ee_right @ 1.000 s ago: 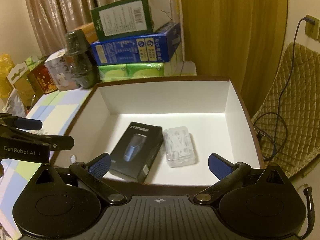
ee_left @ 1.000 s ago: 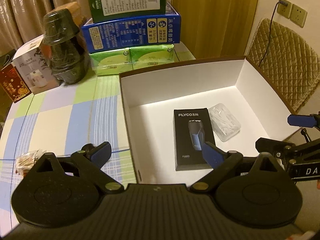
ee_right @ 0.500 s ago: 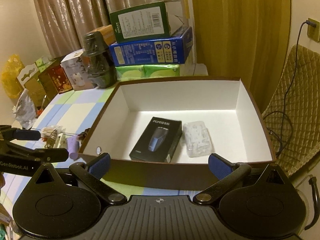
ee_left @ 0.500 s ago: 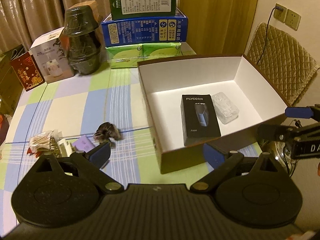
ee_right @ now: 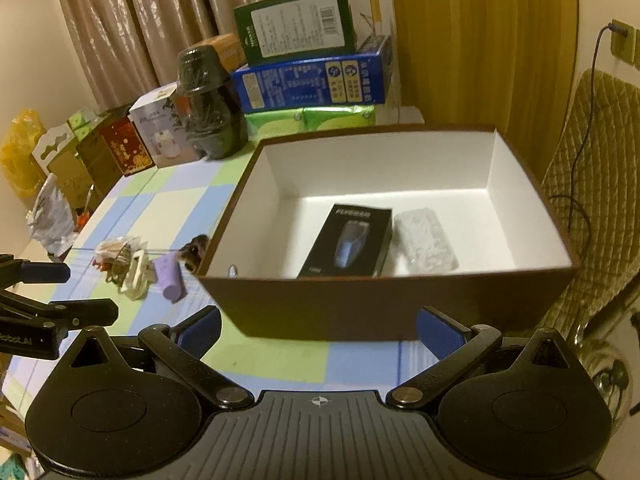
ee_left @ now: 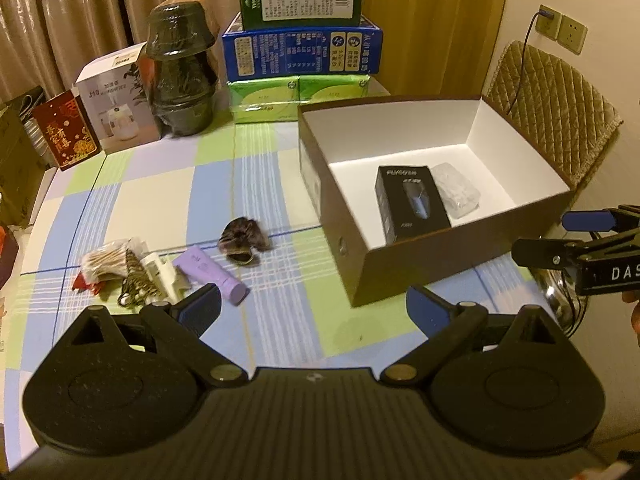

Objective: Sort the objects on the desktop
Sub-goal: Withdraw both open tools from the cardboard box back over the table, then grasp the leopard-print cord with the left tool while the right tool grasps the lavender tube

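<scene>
Hovering empty, left gripper [ee_left: 312, 308] spread wide, right gripper [ee_right: 318, 326] likewise, box [ee_right: 400, 308] ahead

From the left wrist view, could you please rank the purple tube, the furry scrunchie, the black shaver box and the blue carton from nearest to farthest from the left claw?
1. Purple tube, just ahead of the left claw, toward its left finger.
2. Furry scrunchie, slightly farther, on the tablecloth.
3. Black shaver box, inside the brown box, to the right.
4. Blue carton, stacked at the table's back.
</scene>
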`<state>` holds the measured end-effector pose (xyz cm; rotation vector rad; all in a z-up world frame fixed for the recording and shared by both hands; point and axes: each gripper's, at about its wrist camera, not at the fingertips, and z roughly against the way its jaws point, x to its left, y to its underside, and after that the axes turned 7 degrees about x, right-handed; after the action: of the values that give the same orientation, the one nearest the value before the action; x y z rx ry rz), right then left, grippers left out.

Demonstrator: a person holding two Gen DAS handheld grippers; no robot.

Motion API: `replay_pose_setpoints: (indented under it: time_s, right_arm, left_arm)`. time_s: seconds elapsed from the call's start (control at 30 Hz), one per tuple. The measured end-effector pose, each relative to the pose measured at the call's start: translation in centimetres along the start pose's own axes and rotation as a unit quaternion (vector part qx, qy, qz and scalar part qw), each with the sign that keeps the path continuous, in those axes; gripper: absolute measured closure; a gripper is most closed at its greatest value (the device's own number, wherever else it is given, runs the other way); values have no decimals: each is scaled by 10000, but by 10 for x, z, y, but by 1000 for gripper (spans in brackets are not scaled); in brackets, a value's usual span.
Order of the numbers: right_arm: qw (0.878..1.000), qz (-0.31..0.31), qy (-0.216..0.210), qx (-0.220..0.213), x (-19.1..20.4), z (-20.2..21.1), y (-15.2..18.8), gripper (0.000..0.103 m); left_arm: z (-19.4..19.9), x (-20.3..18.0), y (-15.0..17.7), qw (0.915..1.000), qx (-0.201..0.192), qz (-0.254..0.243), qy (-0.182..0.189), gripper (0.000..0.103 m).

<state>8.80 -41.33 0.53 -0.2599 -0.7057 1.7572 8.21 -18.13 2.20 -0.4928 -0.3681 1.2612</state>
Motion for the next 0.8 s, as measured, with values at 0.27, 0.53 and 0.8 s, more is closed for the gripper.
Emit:
replay_pose_setpoints:
  time_s: [0.27, 0.53, 0.8]
  right_arm:
    - [9998, 49, -131, 170, 38, -11, 17, 2]
    - [9982, 145, -480, 326, 85, -34, 22, 2]
    - [9957, 378, -779, 338, 133, -61, 17, 2]
  left_arm:
    - [12, 40, 24, 9999, 52, 59, -95, 6]
    - [20, 91, 46, 9987, 189, 354, -327, 6]
    - [19, 142, 58, 9961, 279, 733, -407, 6]
